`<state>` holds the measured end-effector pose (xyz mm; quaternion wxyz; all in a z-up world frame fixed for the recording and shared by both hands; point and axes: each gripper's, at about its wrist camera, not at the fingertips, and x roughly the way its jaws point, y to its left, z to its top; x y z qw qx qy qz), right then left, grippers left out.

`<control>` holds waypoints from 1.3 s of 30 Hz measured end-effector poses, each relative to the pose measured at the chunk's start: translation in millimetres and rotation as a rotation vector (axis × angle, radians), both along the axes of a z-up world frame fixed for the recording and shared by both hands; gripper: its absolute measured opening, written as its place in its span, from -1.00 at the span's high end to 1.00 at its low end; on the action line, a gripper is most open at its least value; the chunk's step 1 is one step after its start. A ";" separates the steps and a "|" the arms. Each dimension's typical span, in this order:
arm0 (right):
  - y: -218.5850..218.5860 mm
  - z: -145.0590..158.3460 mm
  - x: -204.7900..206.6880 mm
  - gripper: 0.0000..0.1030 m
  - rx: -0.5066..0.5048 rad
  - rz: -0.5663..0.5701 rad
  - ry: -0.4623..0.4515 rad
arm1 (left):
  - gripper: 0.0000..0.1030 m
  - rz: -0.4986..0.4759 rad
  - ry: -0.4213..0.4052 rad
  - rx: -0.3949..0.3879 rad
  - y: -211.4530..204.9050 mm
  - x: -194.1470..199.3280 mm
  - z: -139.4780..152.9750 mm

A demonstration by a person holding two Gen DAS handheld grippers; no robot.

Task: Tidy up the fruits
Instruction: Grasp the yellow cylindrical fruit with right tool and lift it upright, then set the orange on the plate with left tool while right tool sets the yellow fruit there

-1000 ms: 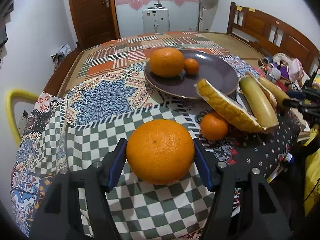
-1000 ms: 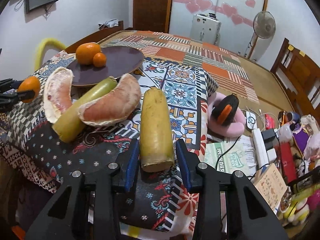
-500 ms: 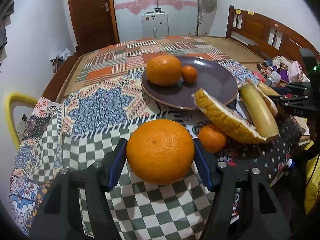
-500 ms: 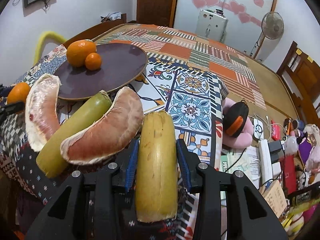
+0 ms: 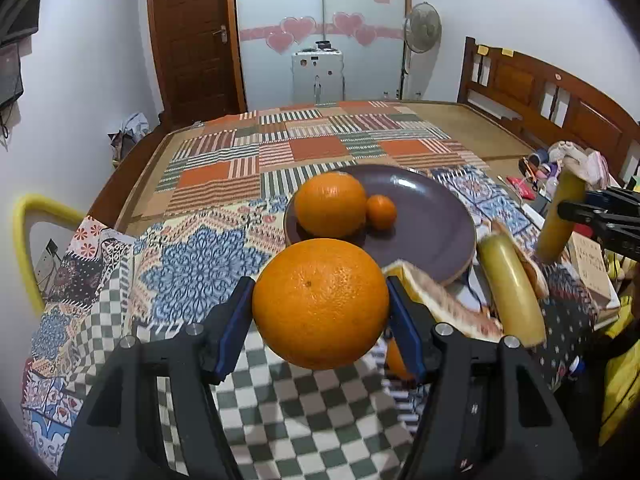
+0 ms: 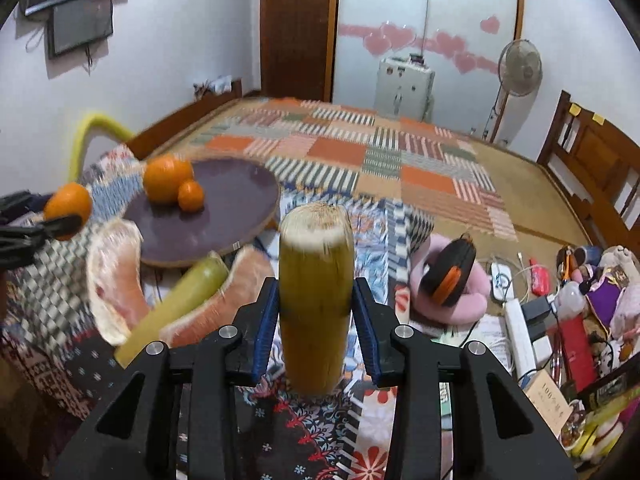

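Now both grippers carry fruit clear of the cloth. Left gripper: jaws about half open, blue pads pressed on either side of a big orange, held above the checkered cloth. Plate sits at 12 o'clock from it, with an orange and a small orange touching on its left part. Another small orange peeks out just behind the left gripper's right finger, mostly hidden. Pomelo slice lies at 3 o'clock, near the plate rim; a cane piece lies just beside it.

Right gripper: jaws narrow, clamped on a yellow-green cane stick, upright, cut fibrous end up, blurred. At 9 o'clock from it, two pomelo slices with the cane piece between them. Pink cushion with a black-orange gadget on it at 3 o'clock. Clutter at far right, too small to tell.
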<state>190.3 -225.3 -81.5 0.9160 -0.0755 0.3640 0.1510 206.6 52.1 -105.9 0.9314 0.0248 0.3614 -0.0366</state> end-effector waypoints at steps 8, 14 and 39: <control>13.2 17.1 9.0 0.35 0.040 0.027 -0.061 | -0.24 -0.001 0.015 -0.005 -8.4 31.3 -5.7; 30.9 13.4 21.4 0.35 0.084 0.070 -0.053 | -0.24 0.036 0.020 0.003 -9.7 52.8 -13.5; 90.8 -15.2 71.8 0.35 0.091 0.167 0.021 | -0.25 -0.018 0.064 0.004 -27.0 75.4 -31.1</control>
